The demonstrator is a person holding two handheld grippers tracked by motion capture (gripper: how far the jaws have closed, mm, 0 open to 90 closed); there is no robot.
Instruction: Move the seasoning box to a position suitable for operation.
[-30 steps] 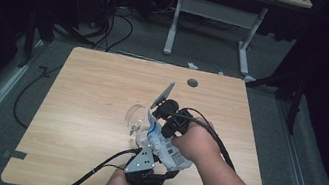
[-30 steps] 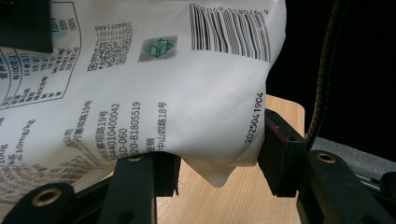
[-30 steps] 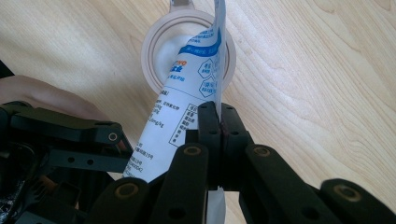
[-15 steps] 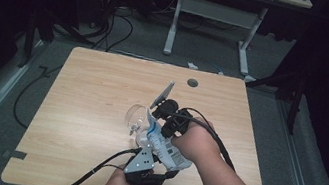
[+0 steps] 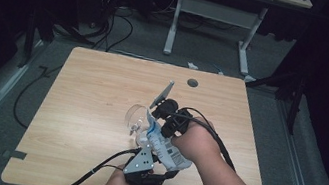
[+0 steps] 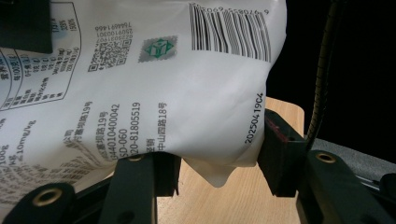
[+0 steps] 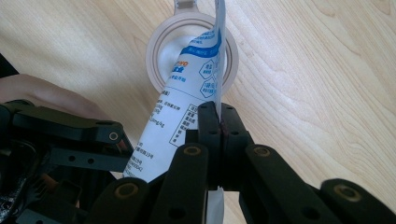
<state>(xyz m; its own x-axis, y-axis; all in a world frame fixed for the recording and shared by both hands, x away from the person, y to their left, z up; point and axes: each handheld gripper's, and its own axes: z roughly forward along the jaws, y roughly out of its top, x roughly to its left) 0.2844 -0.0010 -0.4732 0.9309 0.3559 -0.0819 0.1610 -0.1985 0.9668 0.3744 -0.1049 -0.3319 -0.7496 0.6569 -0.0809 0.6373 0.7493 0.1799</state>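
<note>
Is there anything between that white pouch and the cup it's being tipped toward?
Nothing visible. The pouch, gripped by both the left gripper and the right gripper, points straight at the open mouth of the cup, and no object lies between them.

High view looks down on your table, your gripper cameras sit close, all sharing the white pouch.

Black two-jaw left claw with brass-ringed screw holes, grey three-cornered plate, trailing black cable, matching right claw with red-edged pads, bare forearms, no sleeves
</note>
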